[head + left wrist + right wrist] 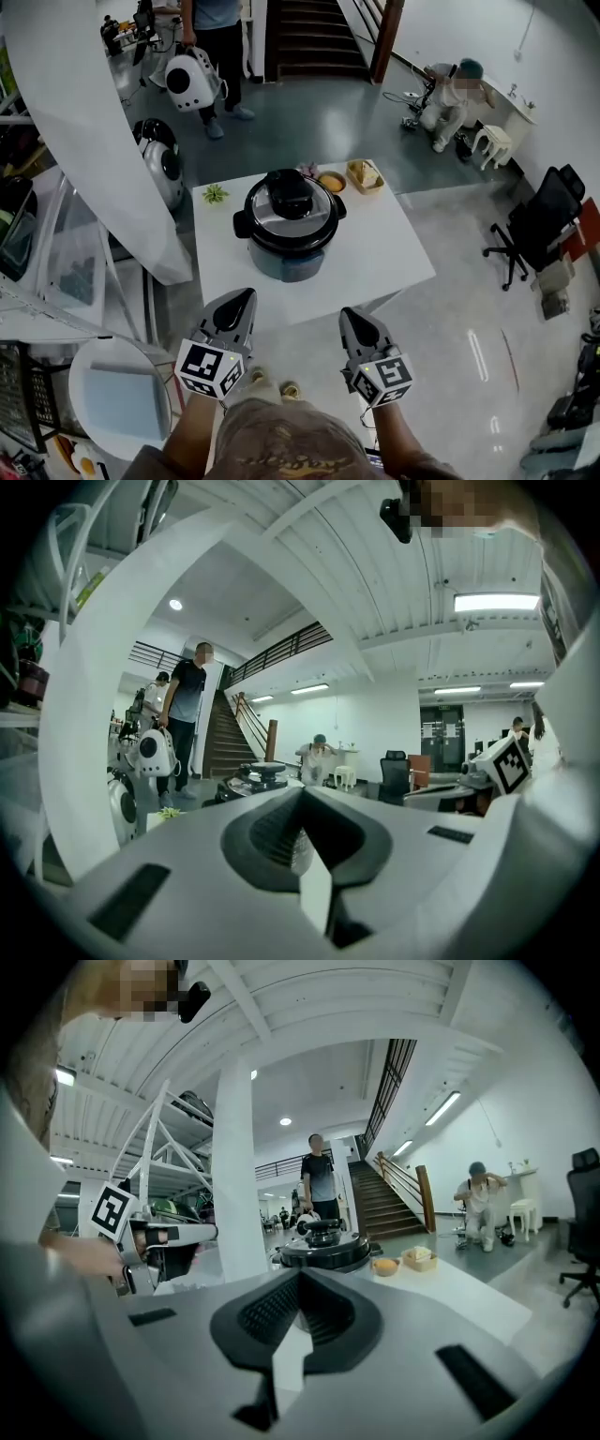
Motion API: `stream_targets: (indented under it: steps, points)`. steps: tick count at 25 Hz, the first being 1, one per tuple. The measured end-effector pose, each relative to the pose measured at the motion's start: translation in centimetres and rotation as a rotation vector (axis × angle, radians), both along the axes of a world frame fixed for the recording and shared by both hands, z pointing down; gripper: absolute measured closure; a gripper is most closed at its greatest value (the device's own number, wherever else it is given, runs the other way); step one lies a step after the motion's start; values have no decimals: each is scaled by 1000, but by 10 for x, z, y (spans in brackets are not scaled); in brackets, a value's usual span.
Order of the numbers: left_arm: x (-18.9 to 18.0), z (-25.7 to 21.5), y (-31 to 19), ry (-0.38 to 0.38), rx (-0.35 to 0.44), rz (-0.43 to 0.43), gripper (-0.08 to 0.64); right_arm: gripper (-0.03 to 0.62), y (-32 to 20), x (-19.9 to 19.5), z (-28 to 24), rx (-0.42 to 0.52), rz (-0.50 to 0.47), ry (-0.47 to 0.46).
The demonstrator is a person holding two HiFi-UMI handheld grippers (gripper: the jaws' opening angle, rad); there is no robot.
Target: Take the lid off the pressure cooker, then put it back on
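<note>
The pressure cooker [289,246] stands mid-table on the white table [394,248], with its black and steel lid [291,206] sitting on top. Both grippers hover at the near side of the table, short of the cooker and apart from it. My left gripper [246,296] is shut and holds nothing; my right gripper [348,314] is likewise shut and empty. In the right gripper view the cooker [324,1251] rises just beyond the shut jaws. The left gripper view shows the lid [262,773] low above the jaws, the pot body hidden.
At the table's far edge lie a green sprig [216,194], a small orange bowl [331,181] and a yellow box [365,175]. A white pillar [103,141] rises at left. A person stands behind the table; another crouches at back right. A black office chair [539,230] stands at right.
</note>
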State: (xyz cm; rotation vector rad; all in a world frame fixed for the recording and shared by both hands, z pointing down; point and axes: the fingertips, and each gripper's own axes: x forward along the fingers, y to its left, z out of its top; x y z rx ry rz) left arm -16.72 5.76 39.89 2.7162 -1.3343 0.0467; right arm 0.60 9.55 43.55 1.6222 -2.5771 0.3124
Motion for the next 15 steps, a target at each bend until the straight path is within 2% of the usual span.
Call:
stream_targets:
  steps: [15]
  points:
    - [16, -4, -92, 41, -5, 22, 555, 597, -91, 6, -8, 6, 12, -13]
